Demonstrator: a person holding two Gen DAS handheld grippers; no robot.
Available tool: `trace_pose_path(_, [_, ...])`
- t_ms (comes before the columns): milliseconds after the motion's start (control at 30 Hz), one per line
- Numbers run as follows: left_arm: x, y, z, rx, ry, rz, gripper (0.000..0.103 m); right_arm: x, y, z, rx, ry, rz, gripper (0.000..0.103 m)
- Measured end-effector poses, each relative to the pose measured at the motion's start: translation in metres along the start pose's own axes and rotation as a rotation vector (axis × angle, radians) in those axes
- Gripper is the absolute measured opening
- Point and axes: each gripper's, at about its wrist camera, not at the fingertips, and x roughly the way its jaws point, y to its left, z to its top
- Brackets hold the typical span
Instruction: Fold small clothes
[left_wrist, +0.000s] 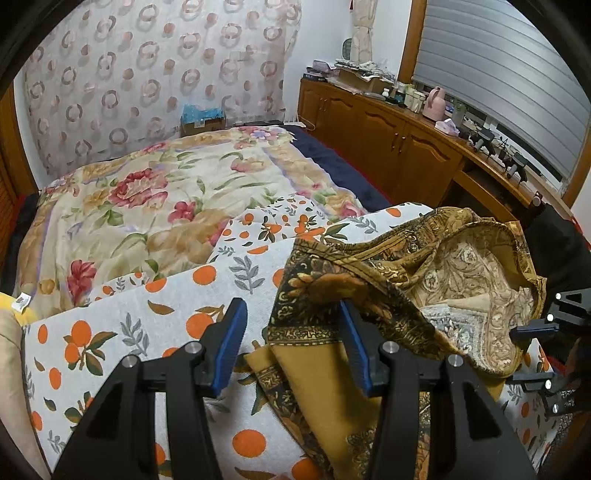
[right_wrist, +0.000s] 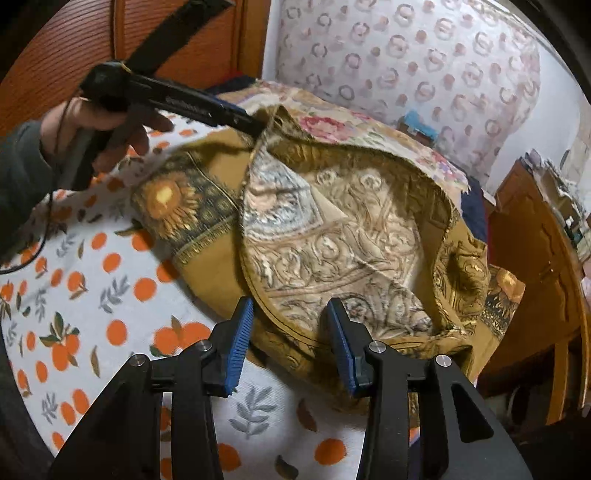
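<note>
A mustard and brown patterned garment (left_wrist: 436, 273) lies partly turned over on a white cloth with orange prints (left_wrist: 155, 332), its pale inner side showing (right_wrist: 332, 236). My left gripper (left_wrist: 291, 314) is open; its right finger is tucked under the garment's raised edge, its left finger is beside the cloth. In the right wrist view the left gripper (right_wrist: 251, 123) reaches the garment's far edge. My right gripper (right_wrist: 290, 310) is open, its jaws on either side of the garment's near hem. It also shows at the right edge of the left wrist view (left_wrist: 535, 354).
A floral quilt (left_wrist: 155, 199) covers the bed beyond the orange-print cloth. A wooden cabinet (left_wrist: 388, 136) with bottles and clutter runs along the right wall under a window blind. A patterned curtain (left_wrist: 147, 74) hangs behind the bed.
</note>
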Motion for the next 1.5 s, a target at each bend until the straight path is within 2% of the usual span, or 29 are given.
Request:
trace_pose_path(33, [0.000, 0.000, 0.000, 0.001, -0.001, 0.000, 0.050, 0.000, -0.001, 0.000, -0.001, 0.000, -0.003, 0.021])
trace_pose_path(100, [-0.001, 0.000, 0.000, 0.000, 0.000, -0.002, 0.050, -0.004, -0.004, 0.000, -0.009, -0.011, -0.016, 0.005])
trace_pose_path(167, [0.000, 0.000, 0.000, 0.000, 0.000, 0.000, 0.050, -0.010, -0.011, 0.001, -0.015, -0.025, -0.035, 0.002])
trace_pose_path(400, [-0.012, -0.001, -0.002, -0.009, -0.025, -0.014, 0.050, -0.027, -0.065, 0.025, 0.072, -0.116, -0.175, 0.001])
trace_pose_path(500, [-0.021, 0.001, -0.005, -0.015, -0.044, -0.022, 0.050, -0.021, -0.097, 0.040, 0.135, -0.131, -0.223, 0.001])
trace_pose_path(667, [-0.022, 0.007, -0.010, -0.022, -0.043, -0.021, 0.050, 0.000, -0.120, 0.052, 0.200, -0.129, -0.259, 0.001])
trace_pose_path(700, [-0.018, 0.010, -0.010, -0.028, -0.035, -0.019, 0.050, 0.002, -0.124, 0.053, 0.220, -0.132, -0.270, 0.005])
trace_pose_path(733, [-0.015, 0.011, -0.010, -0.032, -0.029, -0.018, 0.050, 0.005, -0.131, 0.053, 0.255, -0.130, -0.275, 0.018])
trace_pose_path(800, [-0.008, 0.013, -0.011, -0.039, -0.014, -0.015, 0.050, 0.002, -0.140, 0.052, 0.314, -0.133, -0.268, 0.033])
trace_pose_path(867, [0.000, 0.015, -0.010, -0.046, 0.004, -0.018, 0.050, -0.007, -0.145, 0.048, 0.347, -0.148, -0.251, 0.037])
trace_pose_path(1000, [0.008, 0.015, -0.008, -0.052, 0.010, -0.034, 0.050, -0.030, -0.144, 0.032, 0.375, -0.172, -0.244, 0.054])
trace_pose_path(1100, [0.014, 0.013, 0.000, -0.052, -0.006, -0.078, 0.050, -0.037, -0.140, 0.017, 0.399, -0.158, -0.219, 0.056])
trace_pose_path(1200, [0.021, 0.014, 0.004, -0.064, 0.012, -0.124, 0.049, -0.041, -0.133, 0.004, 0.418, -0.155, -0.190, 0.057])
trace_pose_path(1233, [0.024, 0.014, 0.005, -0.064, 0.017, -0.150, 0.033, -0.042, -0.131, -0.001, 0.422, -0.155, -0.173, 0.057])
trace_pose_path(1267, [0.025, 0.013, 0.006, -0.061, 0.022, -0.160, 0.013, -0.042, -0.127, -0.005, 0.428, -0.150, -0.153, 0.058])
trace_pose_path(1300, [0.026, 0.012, 0.005, -0.056, 0.028, -0.149, 0.006, -0.041, -0.124, -0.008, 0.430, -0.144, -0.139, 0.058])
trace_pose_path(1367, [0.021, 0.008, 0.005, -0.046, 0.012, -0.146, 0.000, -0.036, -0.120, -0.009, 0.426, -0.131, -0.129, 0.058])
trace_pose_path(1500, [-0.005, 0.013, -0.002, -0.065, -0.057, -0.106, 0.000, -0.035, -0.114, -0.011, 0.435, -0.151, -0.130, 0.058])
